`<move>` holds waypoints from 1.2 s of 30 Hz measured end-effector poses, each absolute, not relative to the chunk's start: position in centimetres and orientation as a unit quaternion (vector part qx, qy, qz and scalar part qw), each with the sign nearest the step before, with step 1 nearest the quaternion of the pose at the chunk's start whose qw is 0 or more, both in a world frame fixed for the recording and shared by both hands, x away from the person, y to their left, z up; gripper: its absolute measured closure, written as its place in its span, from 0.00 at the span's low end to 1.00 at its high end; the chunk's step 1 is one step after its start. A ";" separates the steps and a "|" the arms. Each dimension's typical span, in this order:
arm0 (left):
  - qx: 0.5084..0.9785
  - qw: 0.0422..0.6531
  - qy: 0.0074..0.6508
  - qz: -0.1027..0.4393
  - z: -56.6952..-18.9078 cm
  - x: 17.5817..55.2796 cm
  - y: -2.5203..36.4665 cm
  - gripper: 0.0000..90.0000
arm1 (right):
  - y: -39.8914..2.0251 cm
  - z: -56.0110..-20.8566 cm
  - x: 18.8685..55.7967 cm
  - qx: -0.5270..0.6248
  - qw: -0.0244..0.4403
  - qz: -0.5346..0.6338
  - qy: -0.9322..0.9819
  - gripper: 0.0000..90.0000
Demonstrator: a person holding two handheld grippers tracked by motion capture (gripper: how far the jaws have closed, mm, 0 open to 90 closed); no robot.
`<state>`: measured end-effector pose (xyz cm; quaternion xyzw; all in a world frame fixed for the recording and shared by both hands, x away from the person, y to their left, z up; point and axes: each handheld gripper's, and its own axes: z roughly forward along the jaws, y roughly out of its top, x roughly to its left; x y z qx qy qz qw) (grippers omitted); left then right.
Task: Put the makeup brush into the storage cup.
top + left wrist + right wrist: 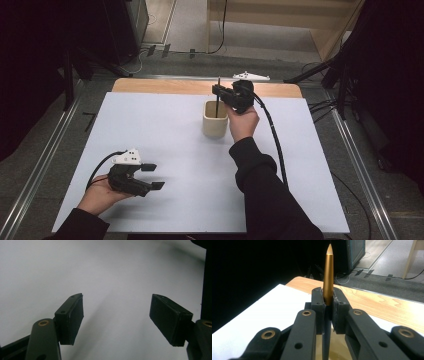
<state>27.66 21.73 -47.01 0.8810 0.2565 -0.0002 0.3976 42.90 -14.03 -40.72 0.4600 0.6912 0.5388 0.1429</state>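
Two jaws of my right gripper (pixel 328 307) clench the slim gold-tipped pen (pixel 328 275) upright over the cream cylindrical cup (pixel 215 120), ready for dropping in; my left gripper (pixel 152 176) rests released on the white table (pixel 165 135).

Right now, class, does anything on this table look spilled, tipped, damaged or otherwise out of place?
Nothing stands out. The cream cup stands upright on the white table, and the right hand-held gripper holds a gold-tipped pen vertically over it. The left hand-held gripper is open above bare table.
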 end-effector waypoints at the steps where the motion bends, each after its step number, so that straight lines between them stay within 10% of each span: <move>1: 0.881 0.398 0.256 0.000 -47.0 27.7 21.7 0.31 | -14.0 -40.8 42.9 0.461 0.141 0.539 0.691 0.92; 22: 0.881 0.397 0.255 -0.001 -47.0 27.7 21.7 0.31 | -14.0 -42.4 43.0 0.470 0.128 0.528 0.695 0.91; 27: 0.881 0.397 0.257 -0.001 -47.0 27.7 21.8 0.31 | -14.1 -41.9 42.7 0.450 0.146 0.542 0.695 0.37; 36: 0.881 0.397 0.257 0.000 -47.0 27.7 21.7 0.31 | -14.8 -41.3 41.6 0.435 0.124 0.531 0.716 0.30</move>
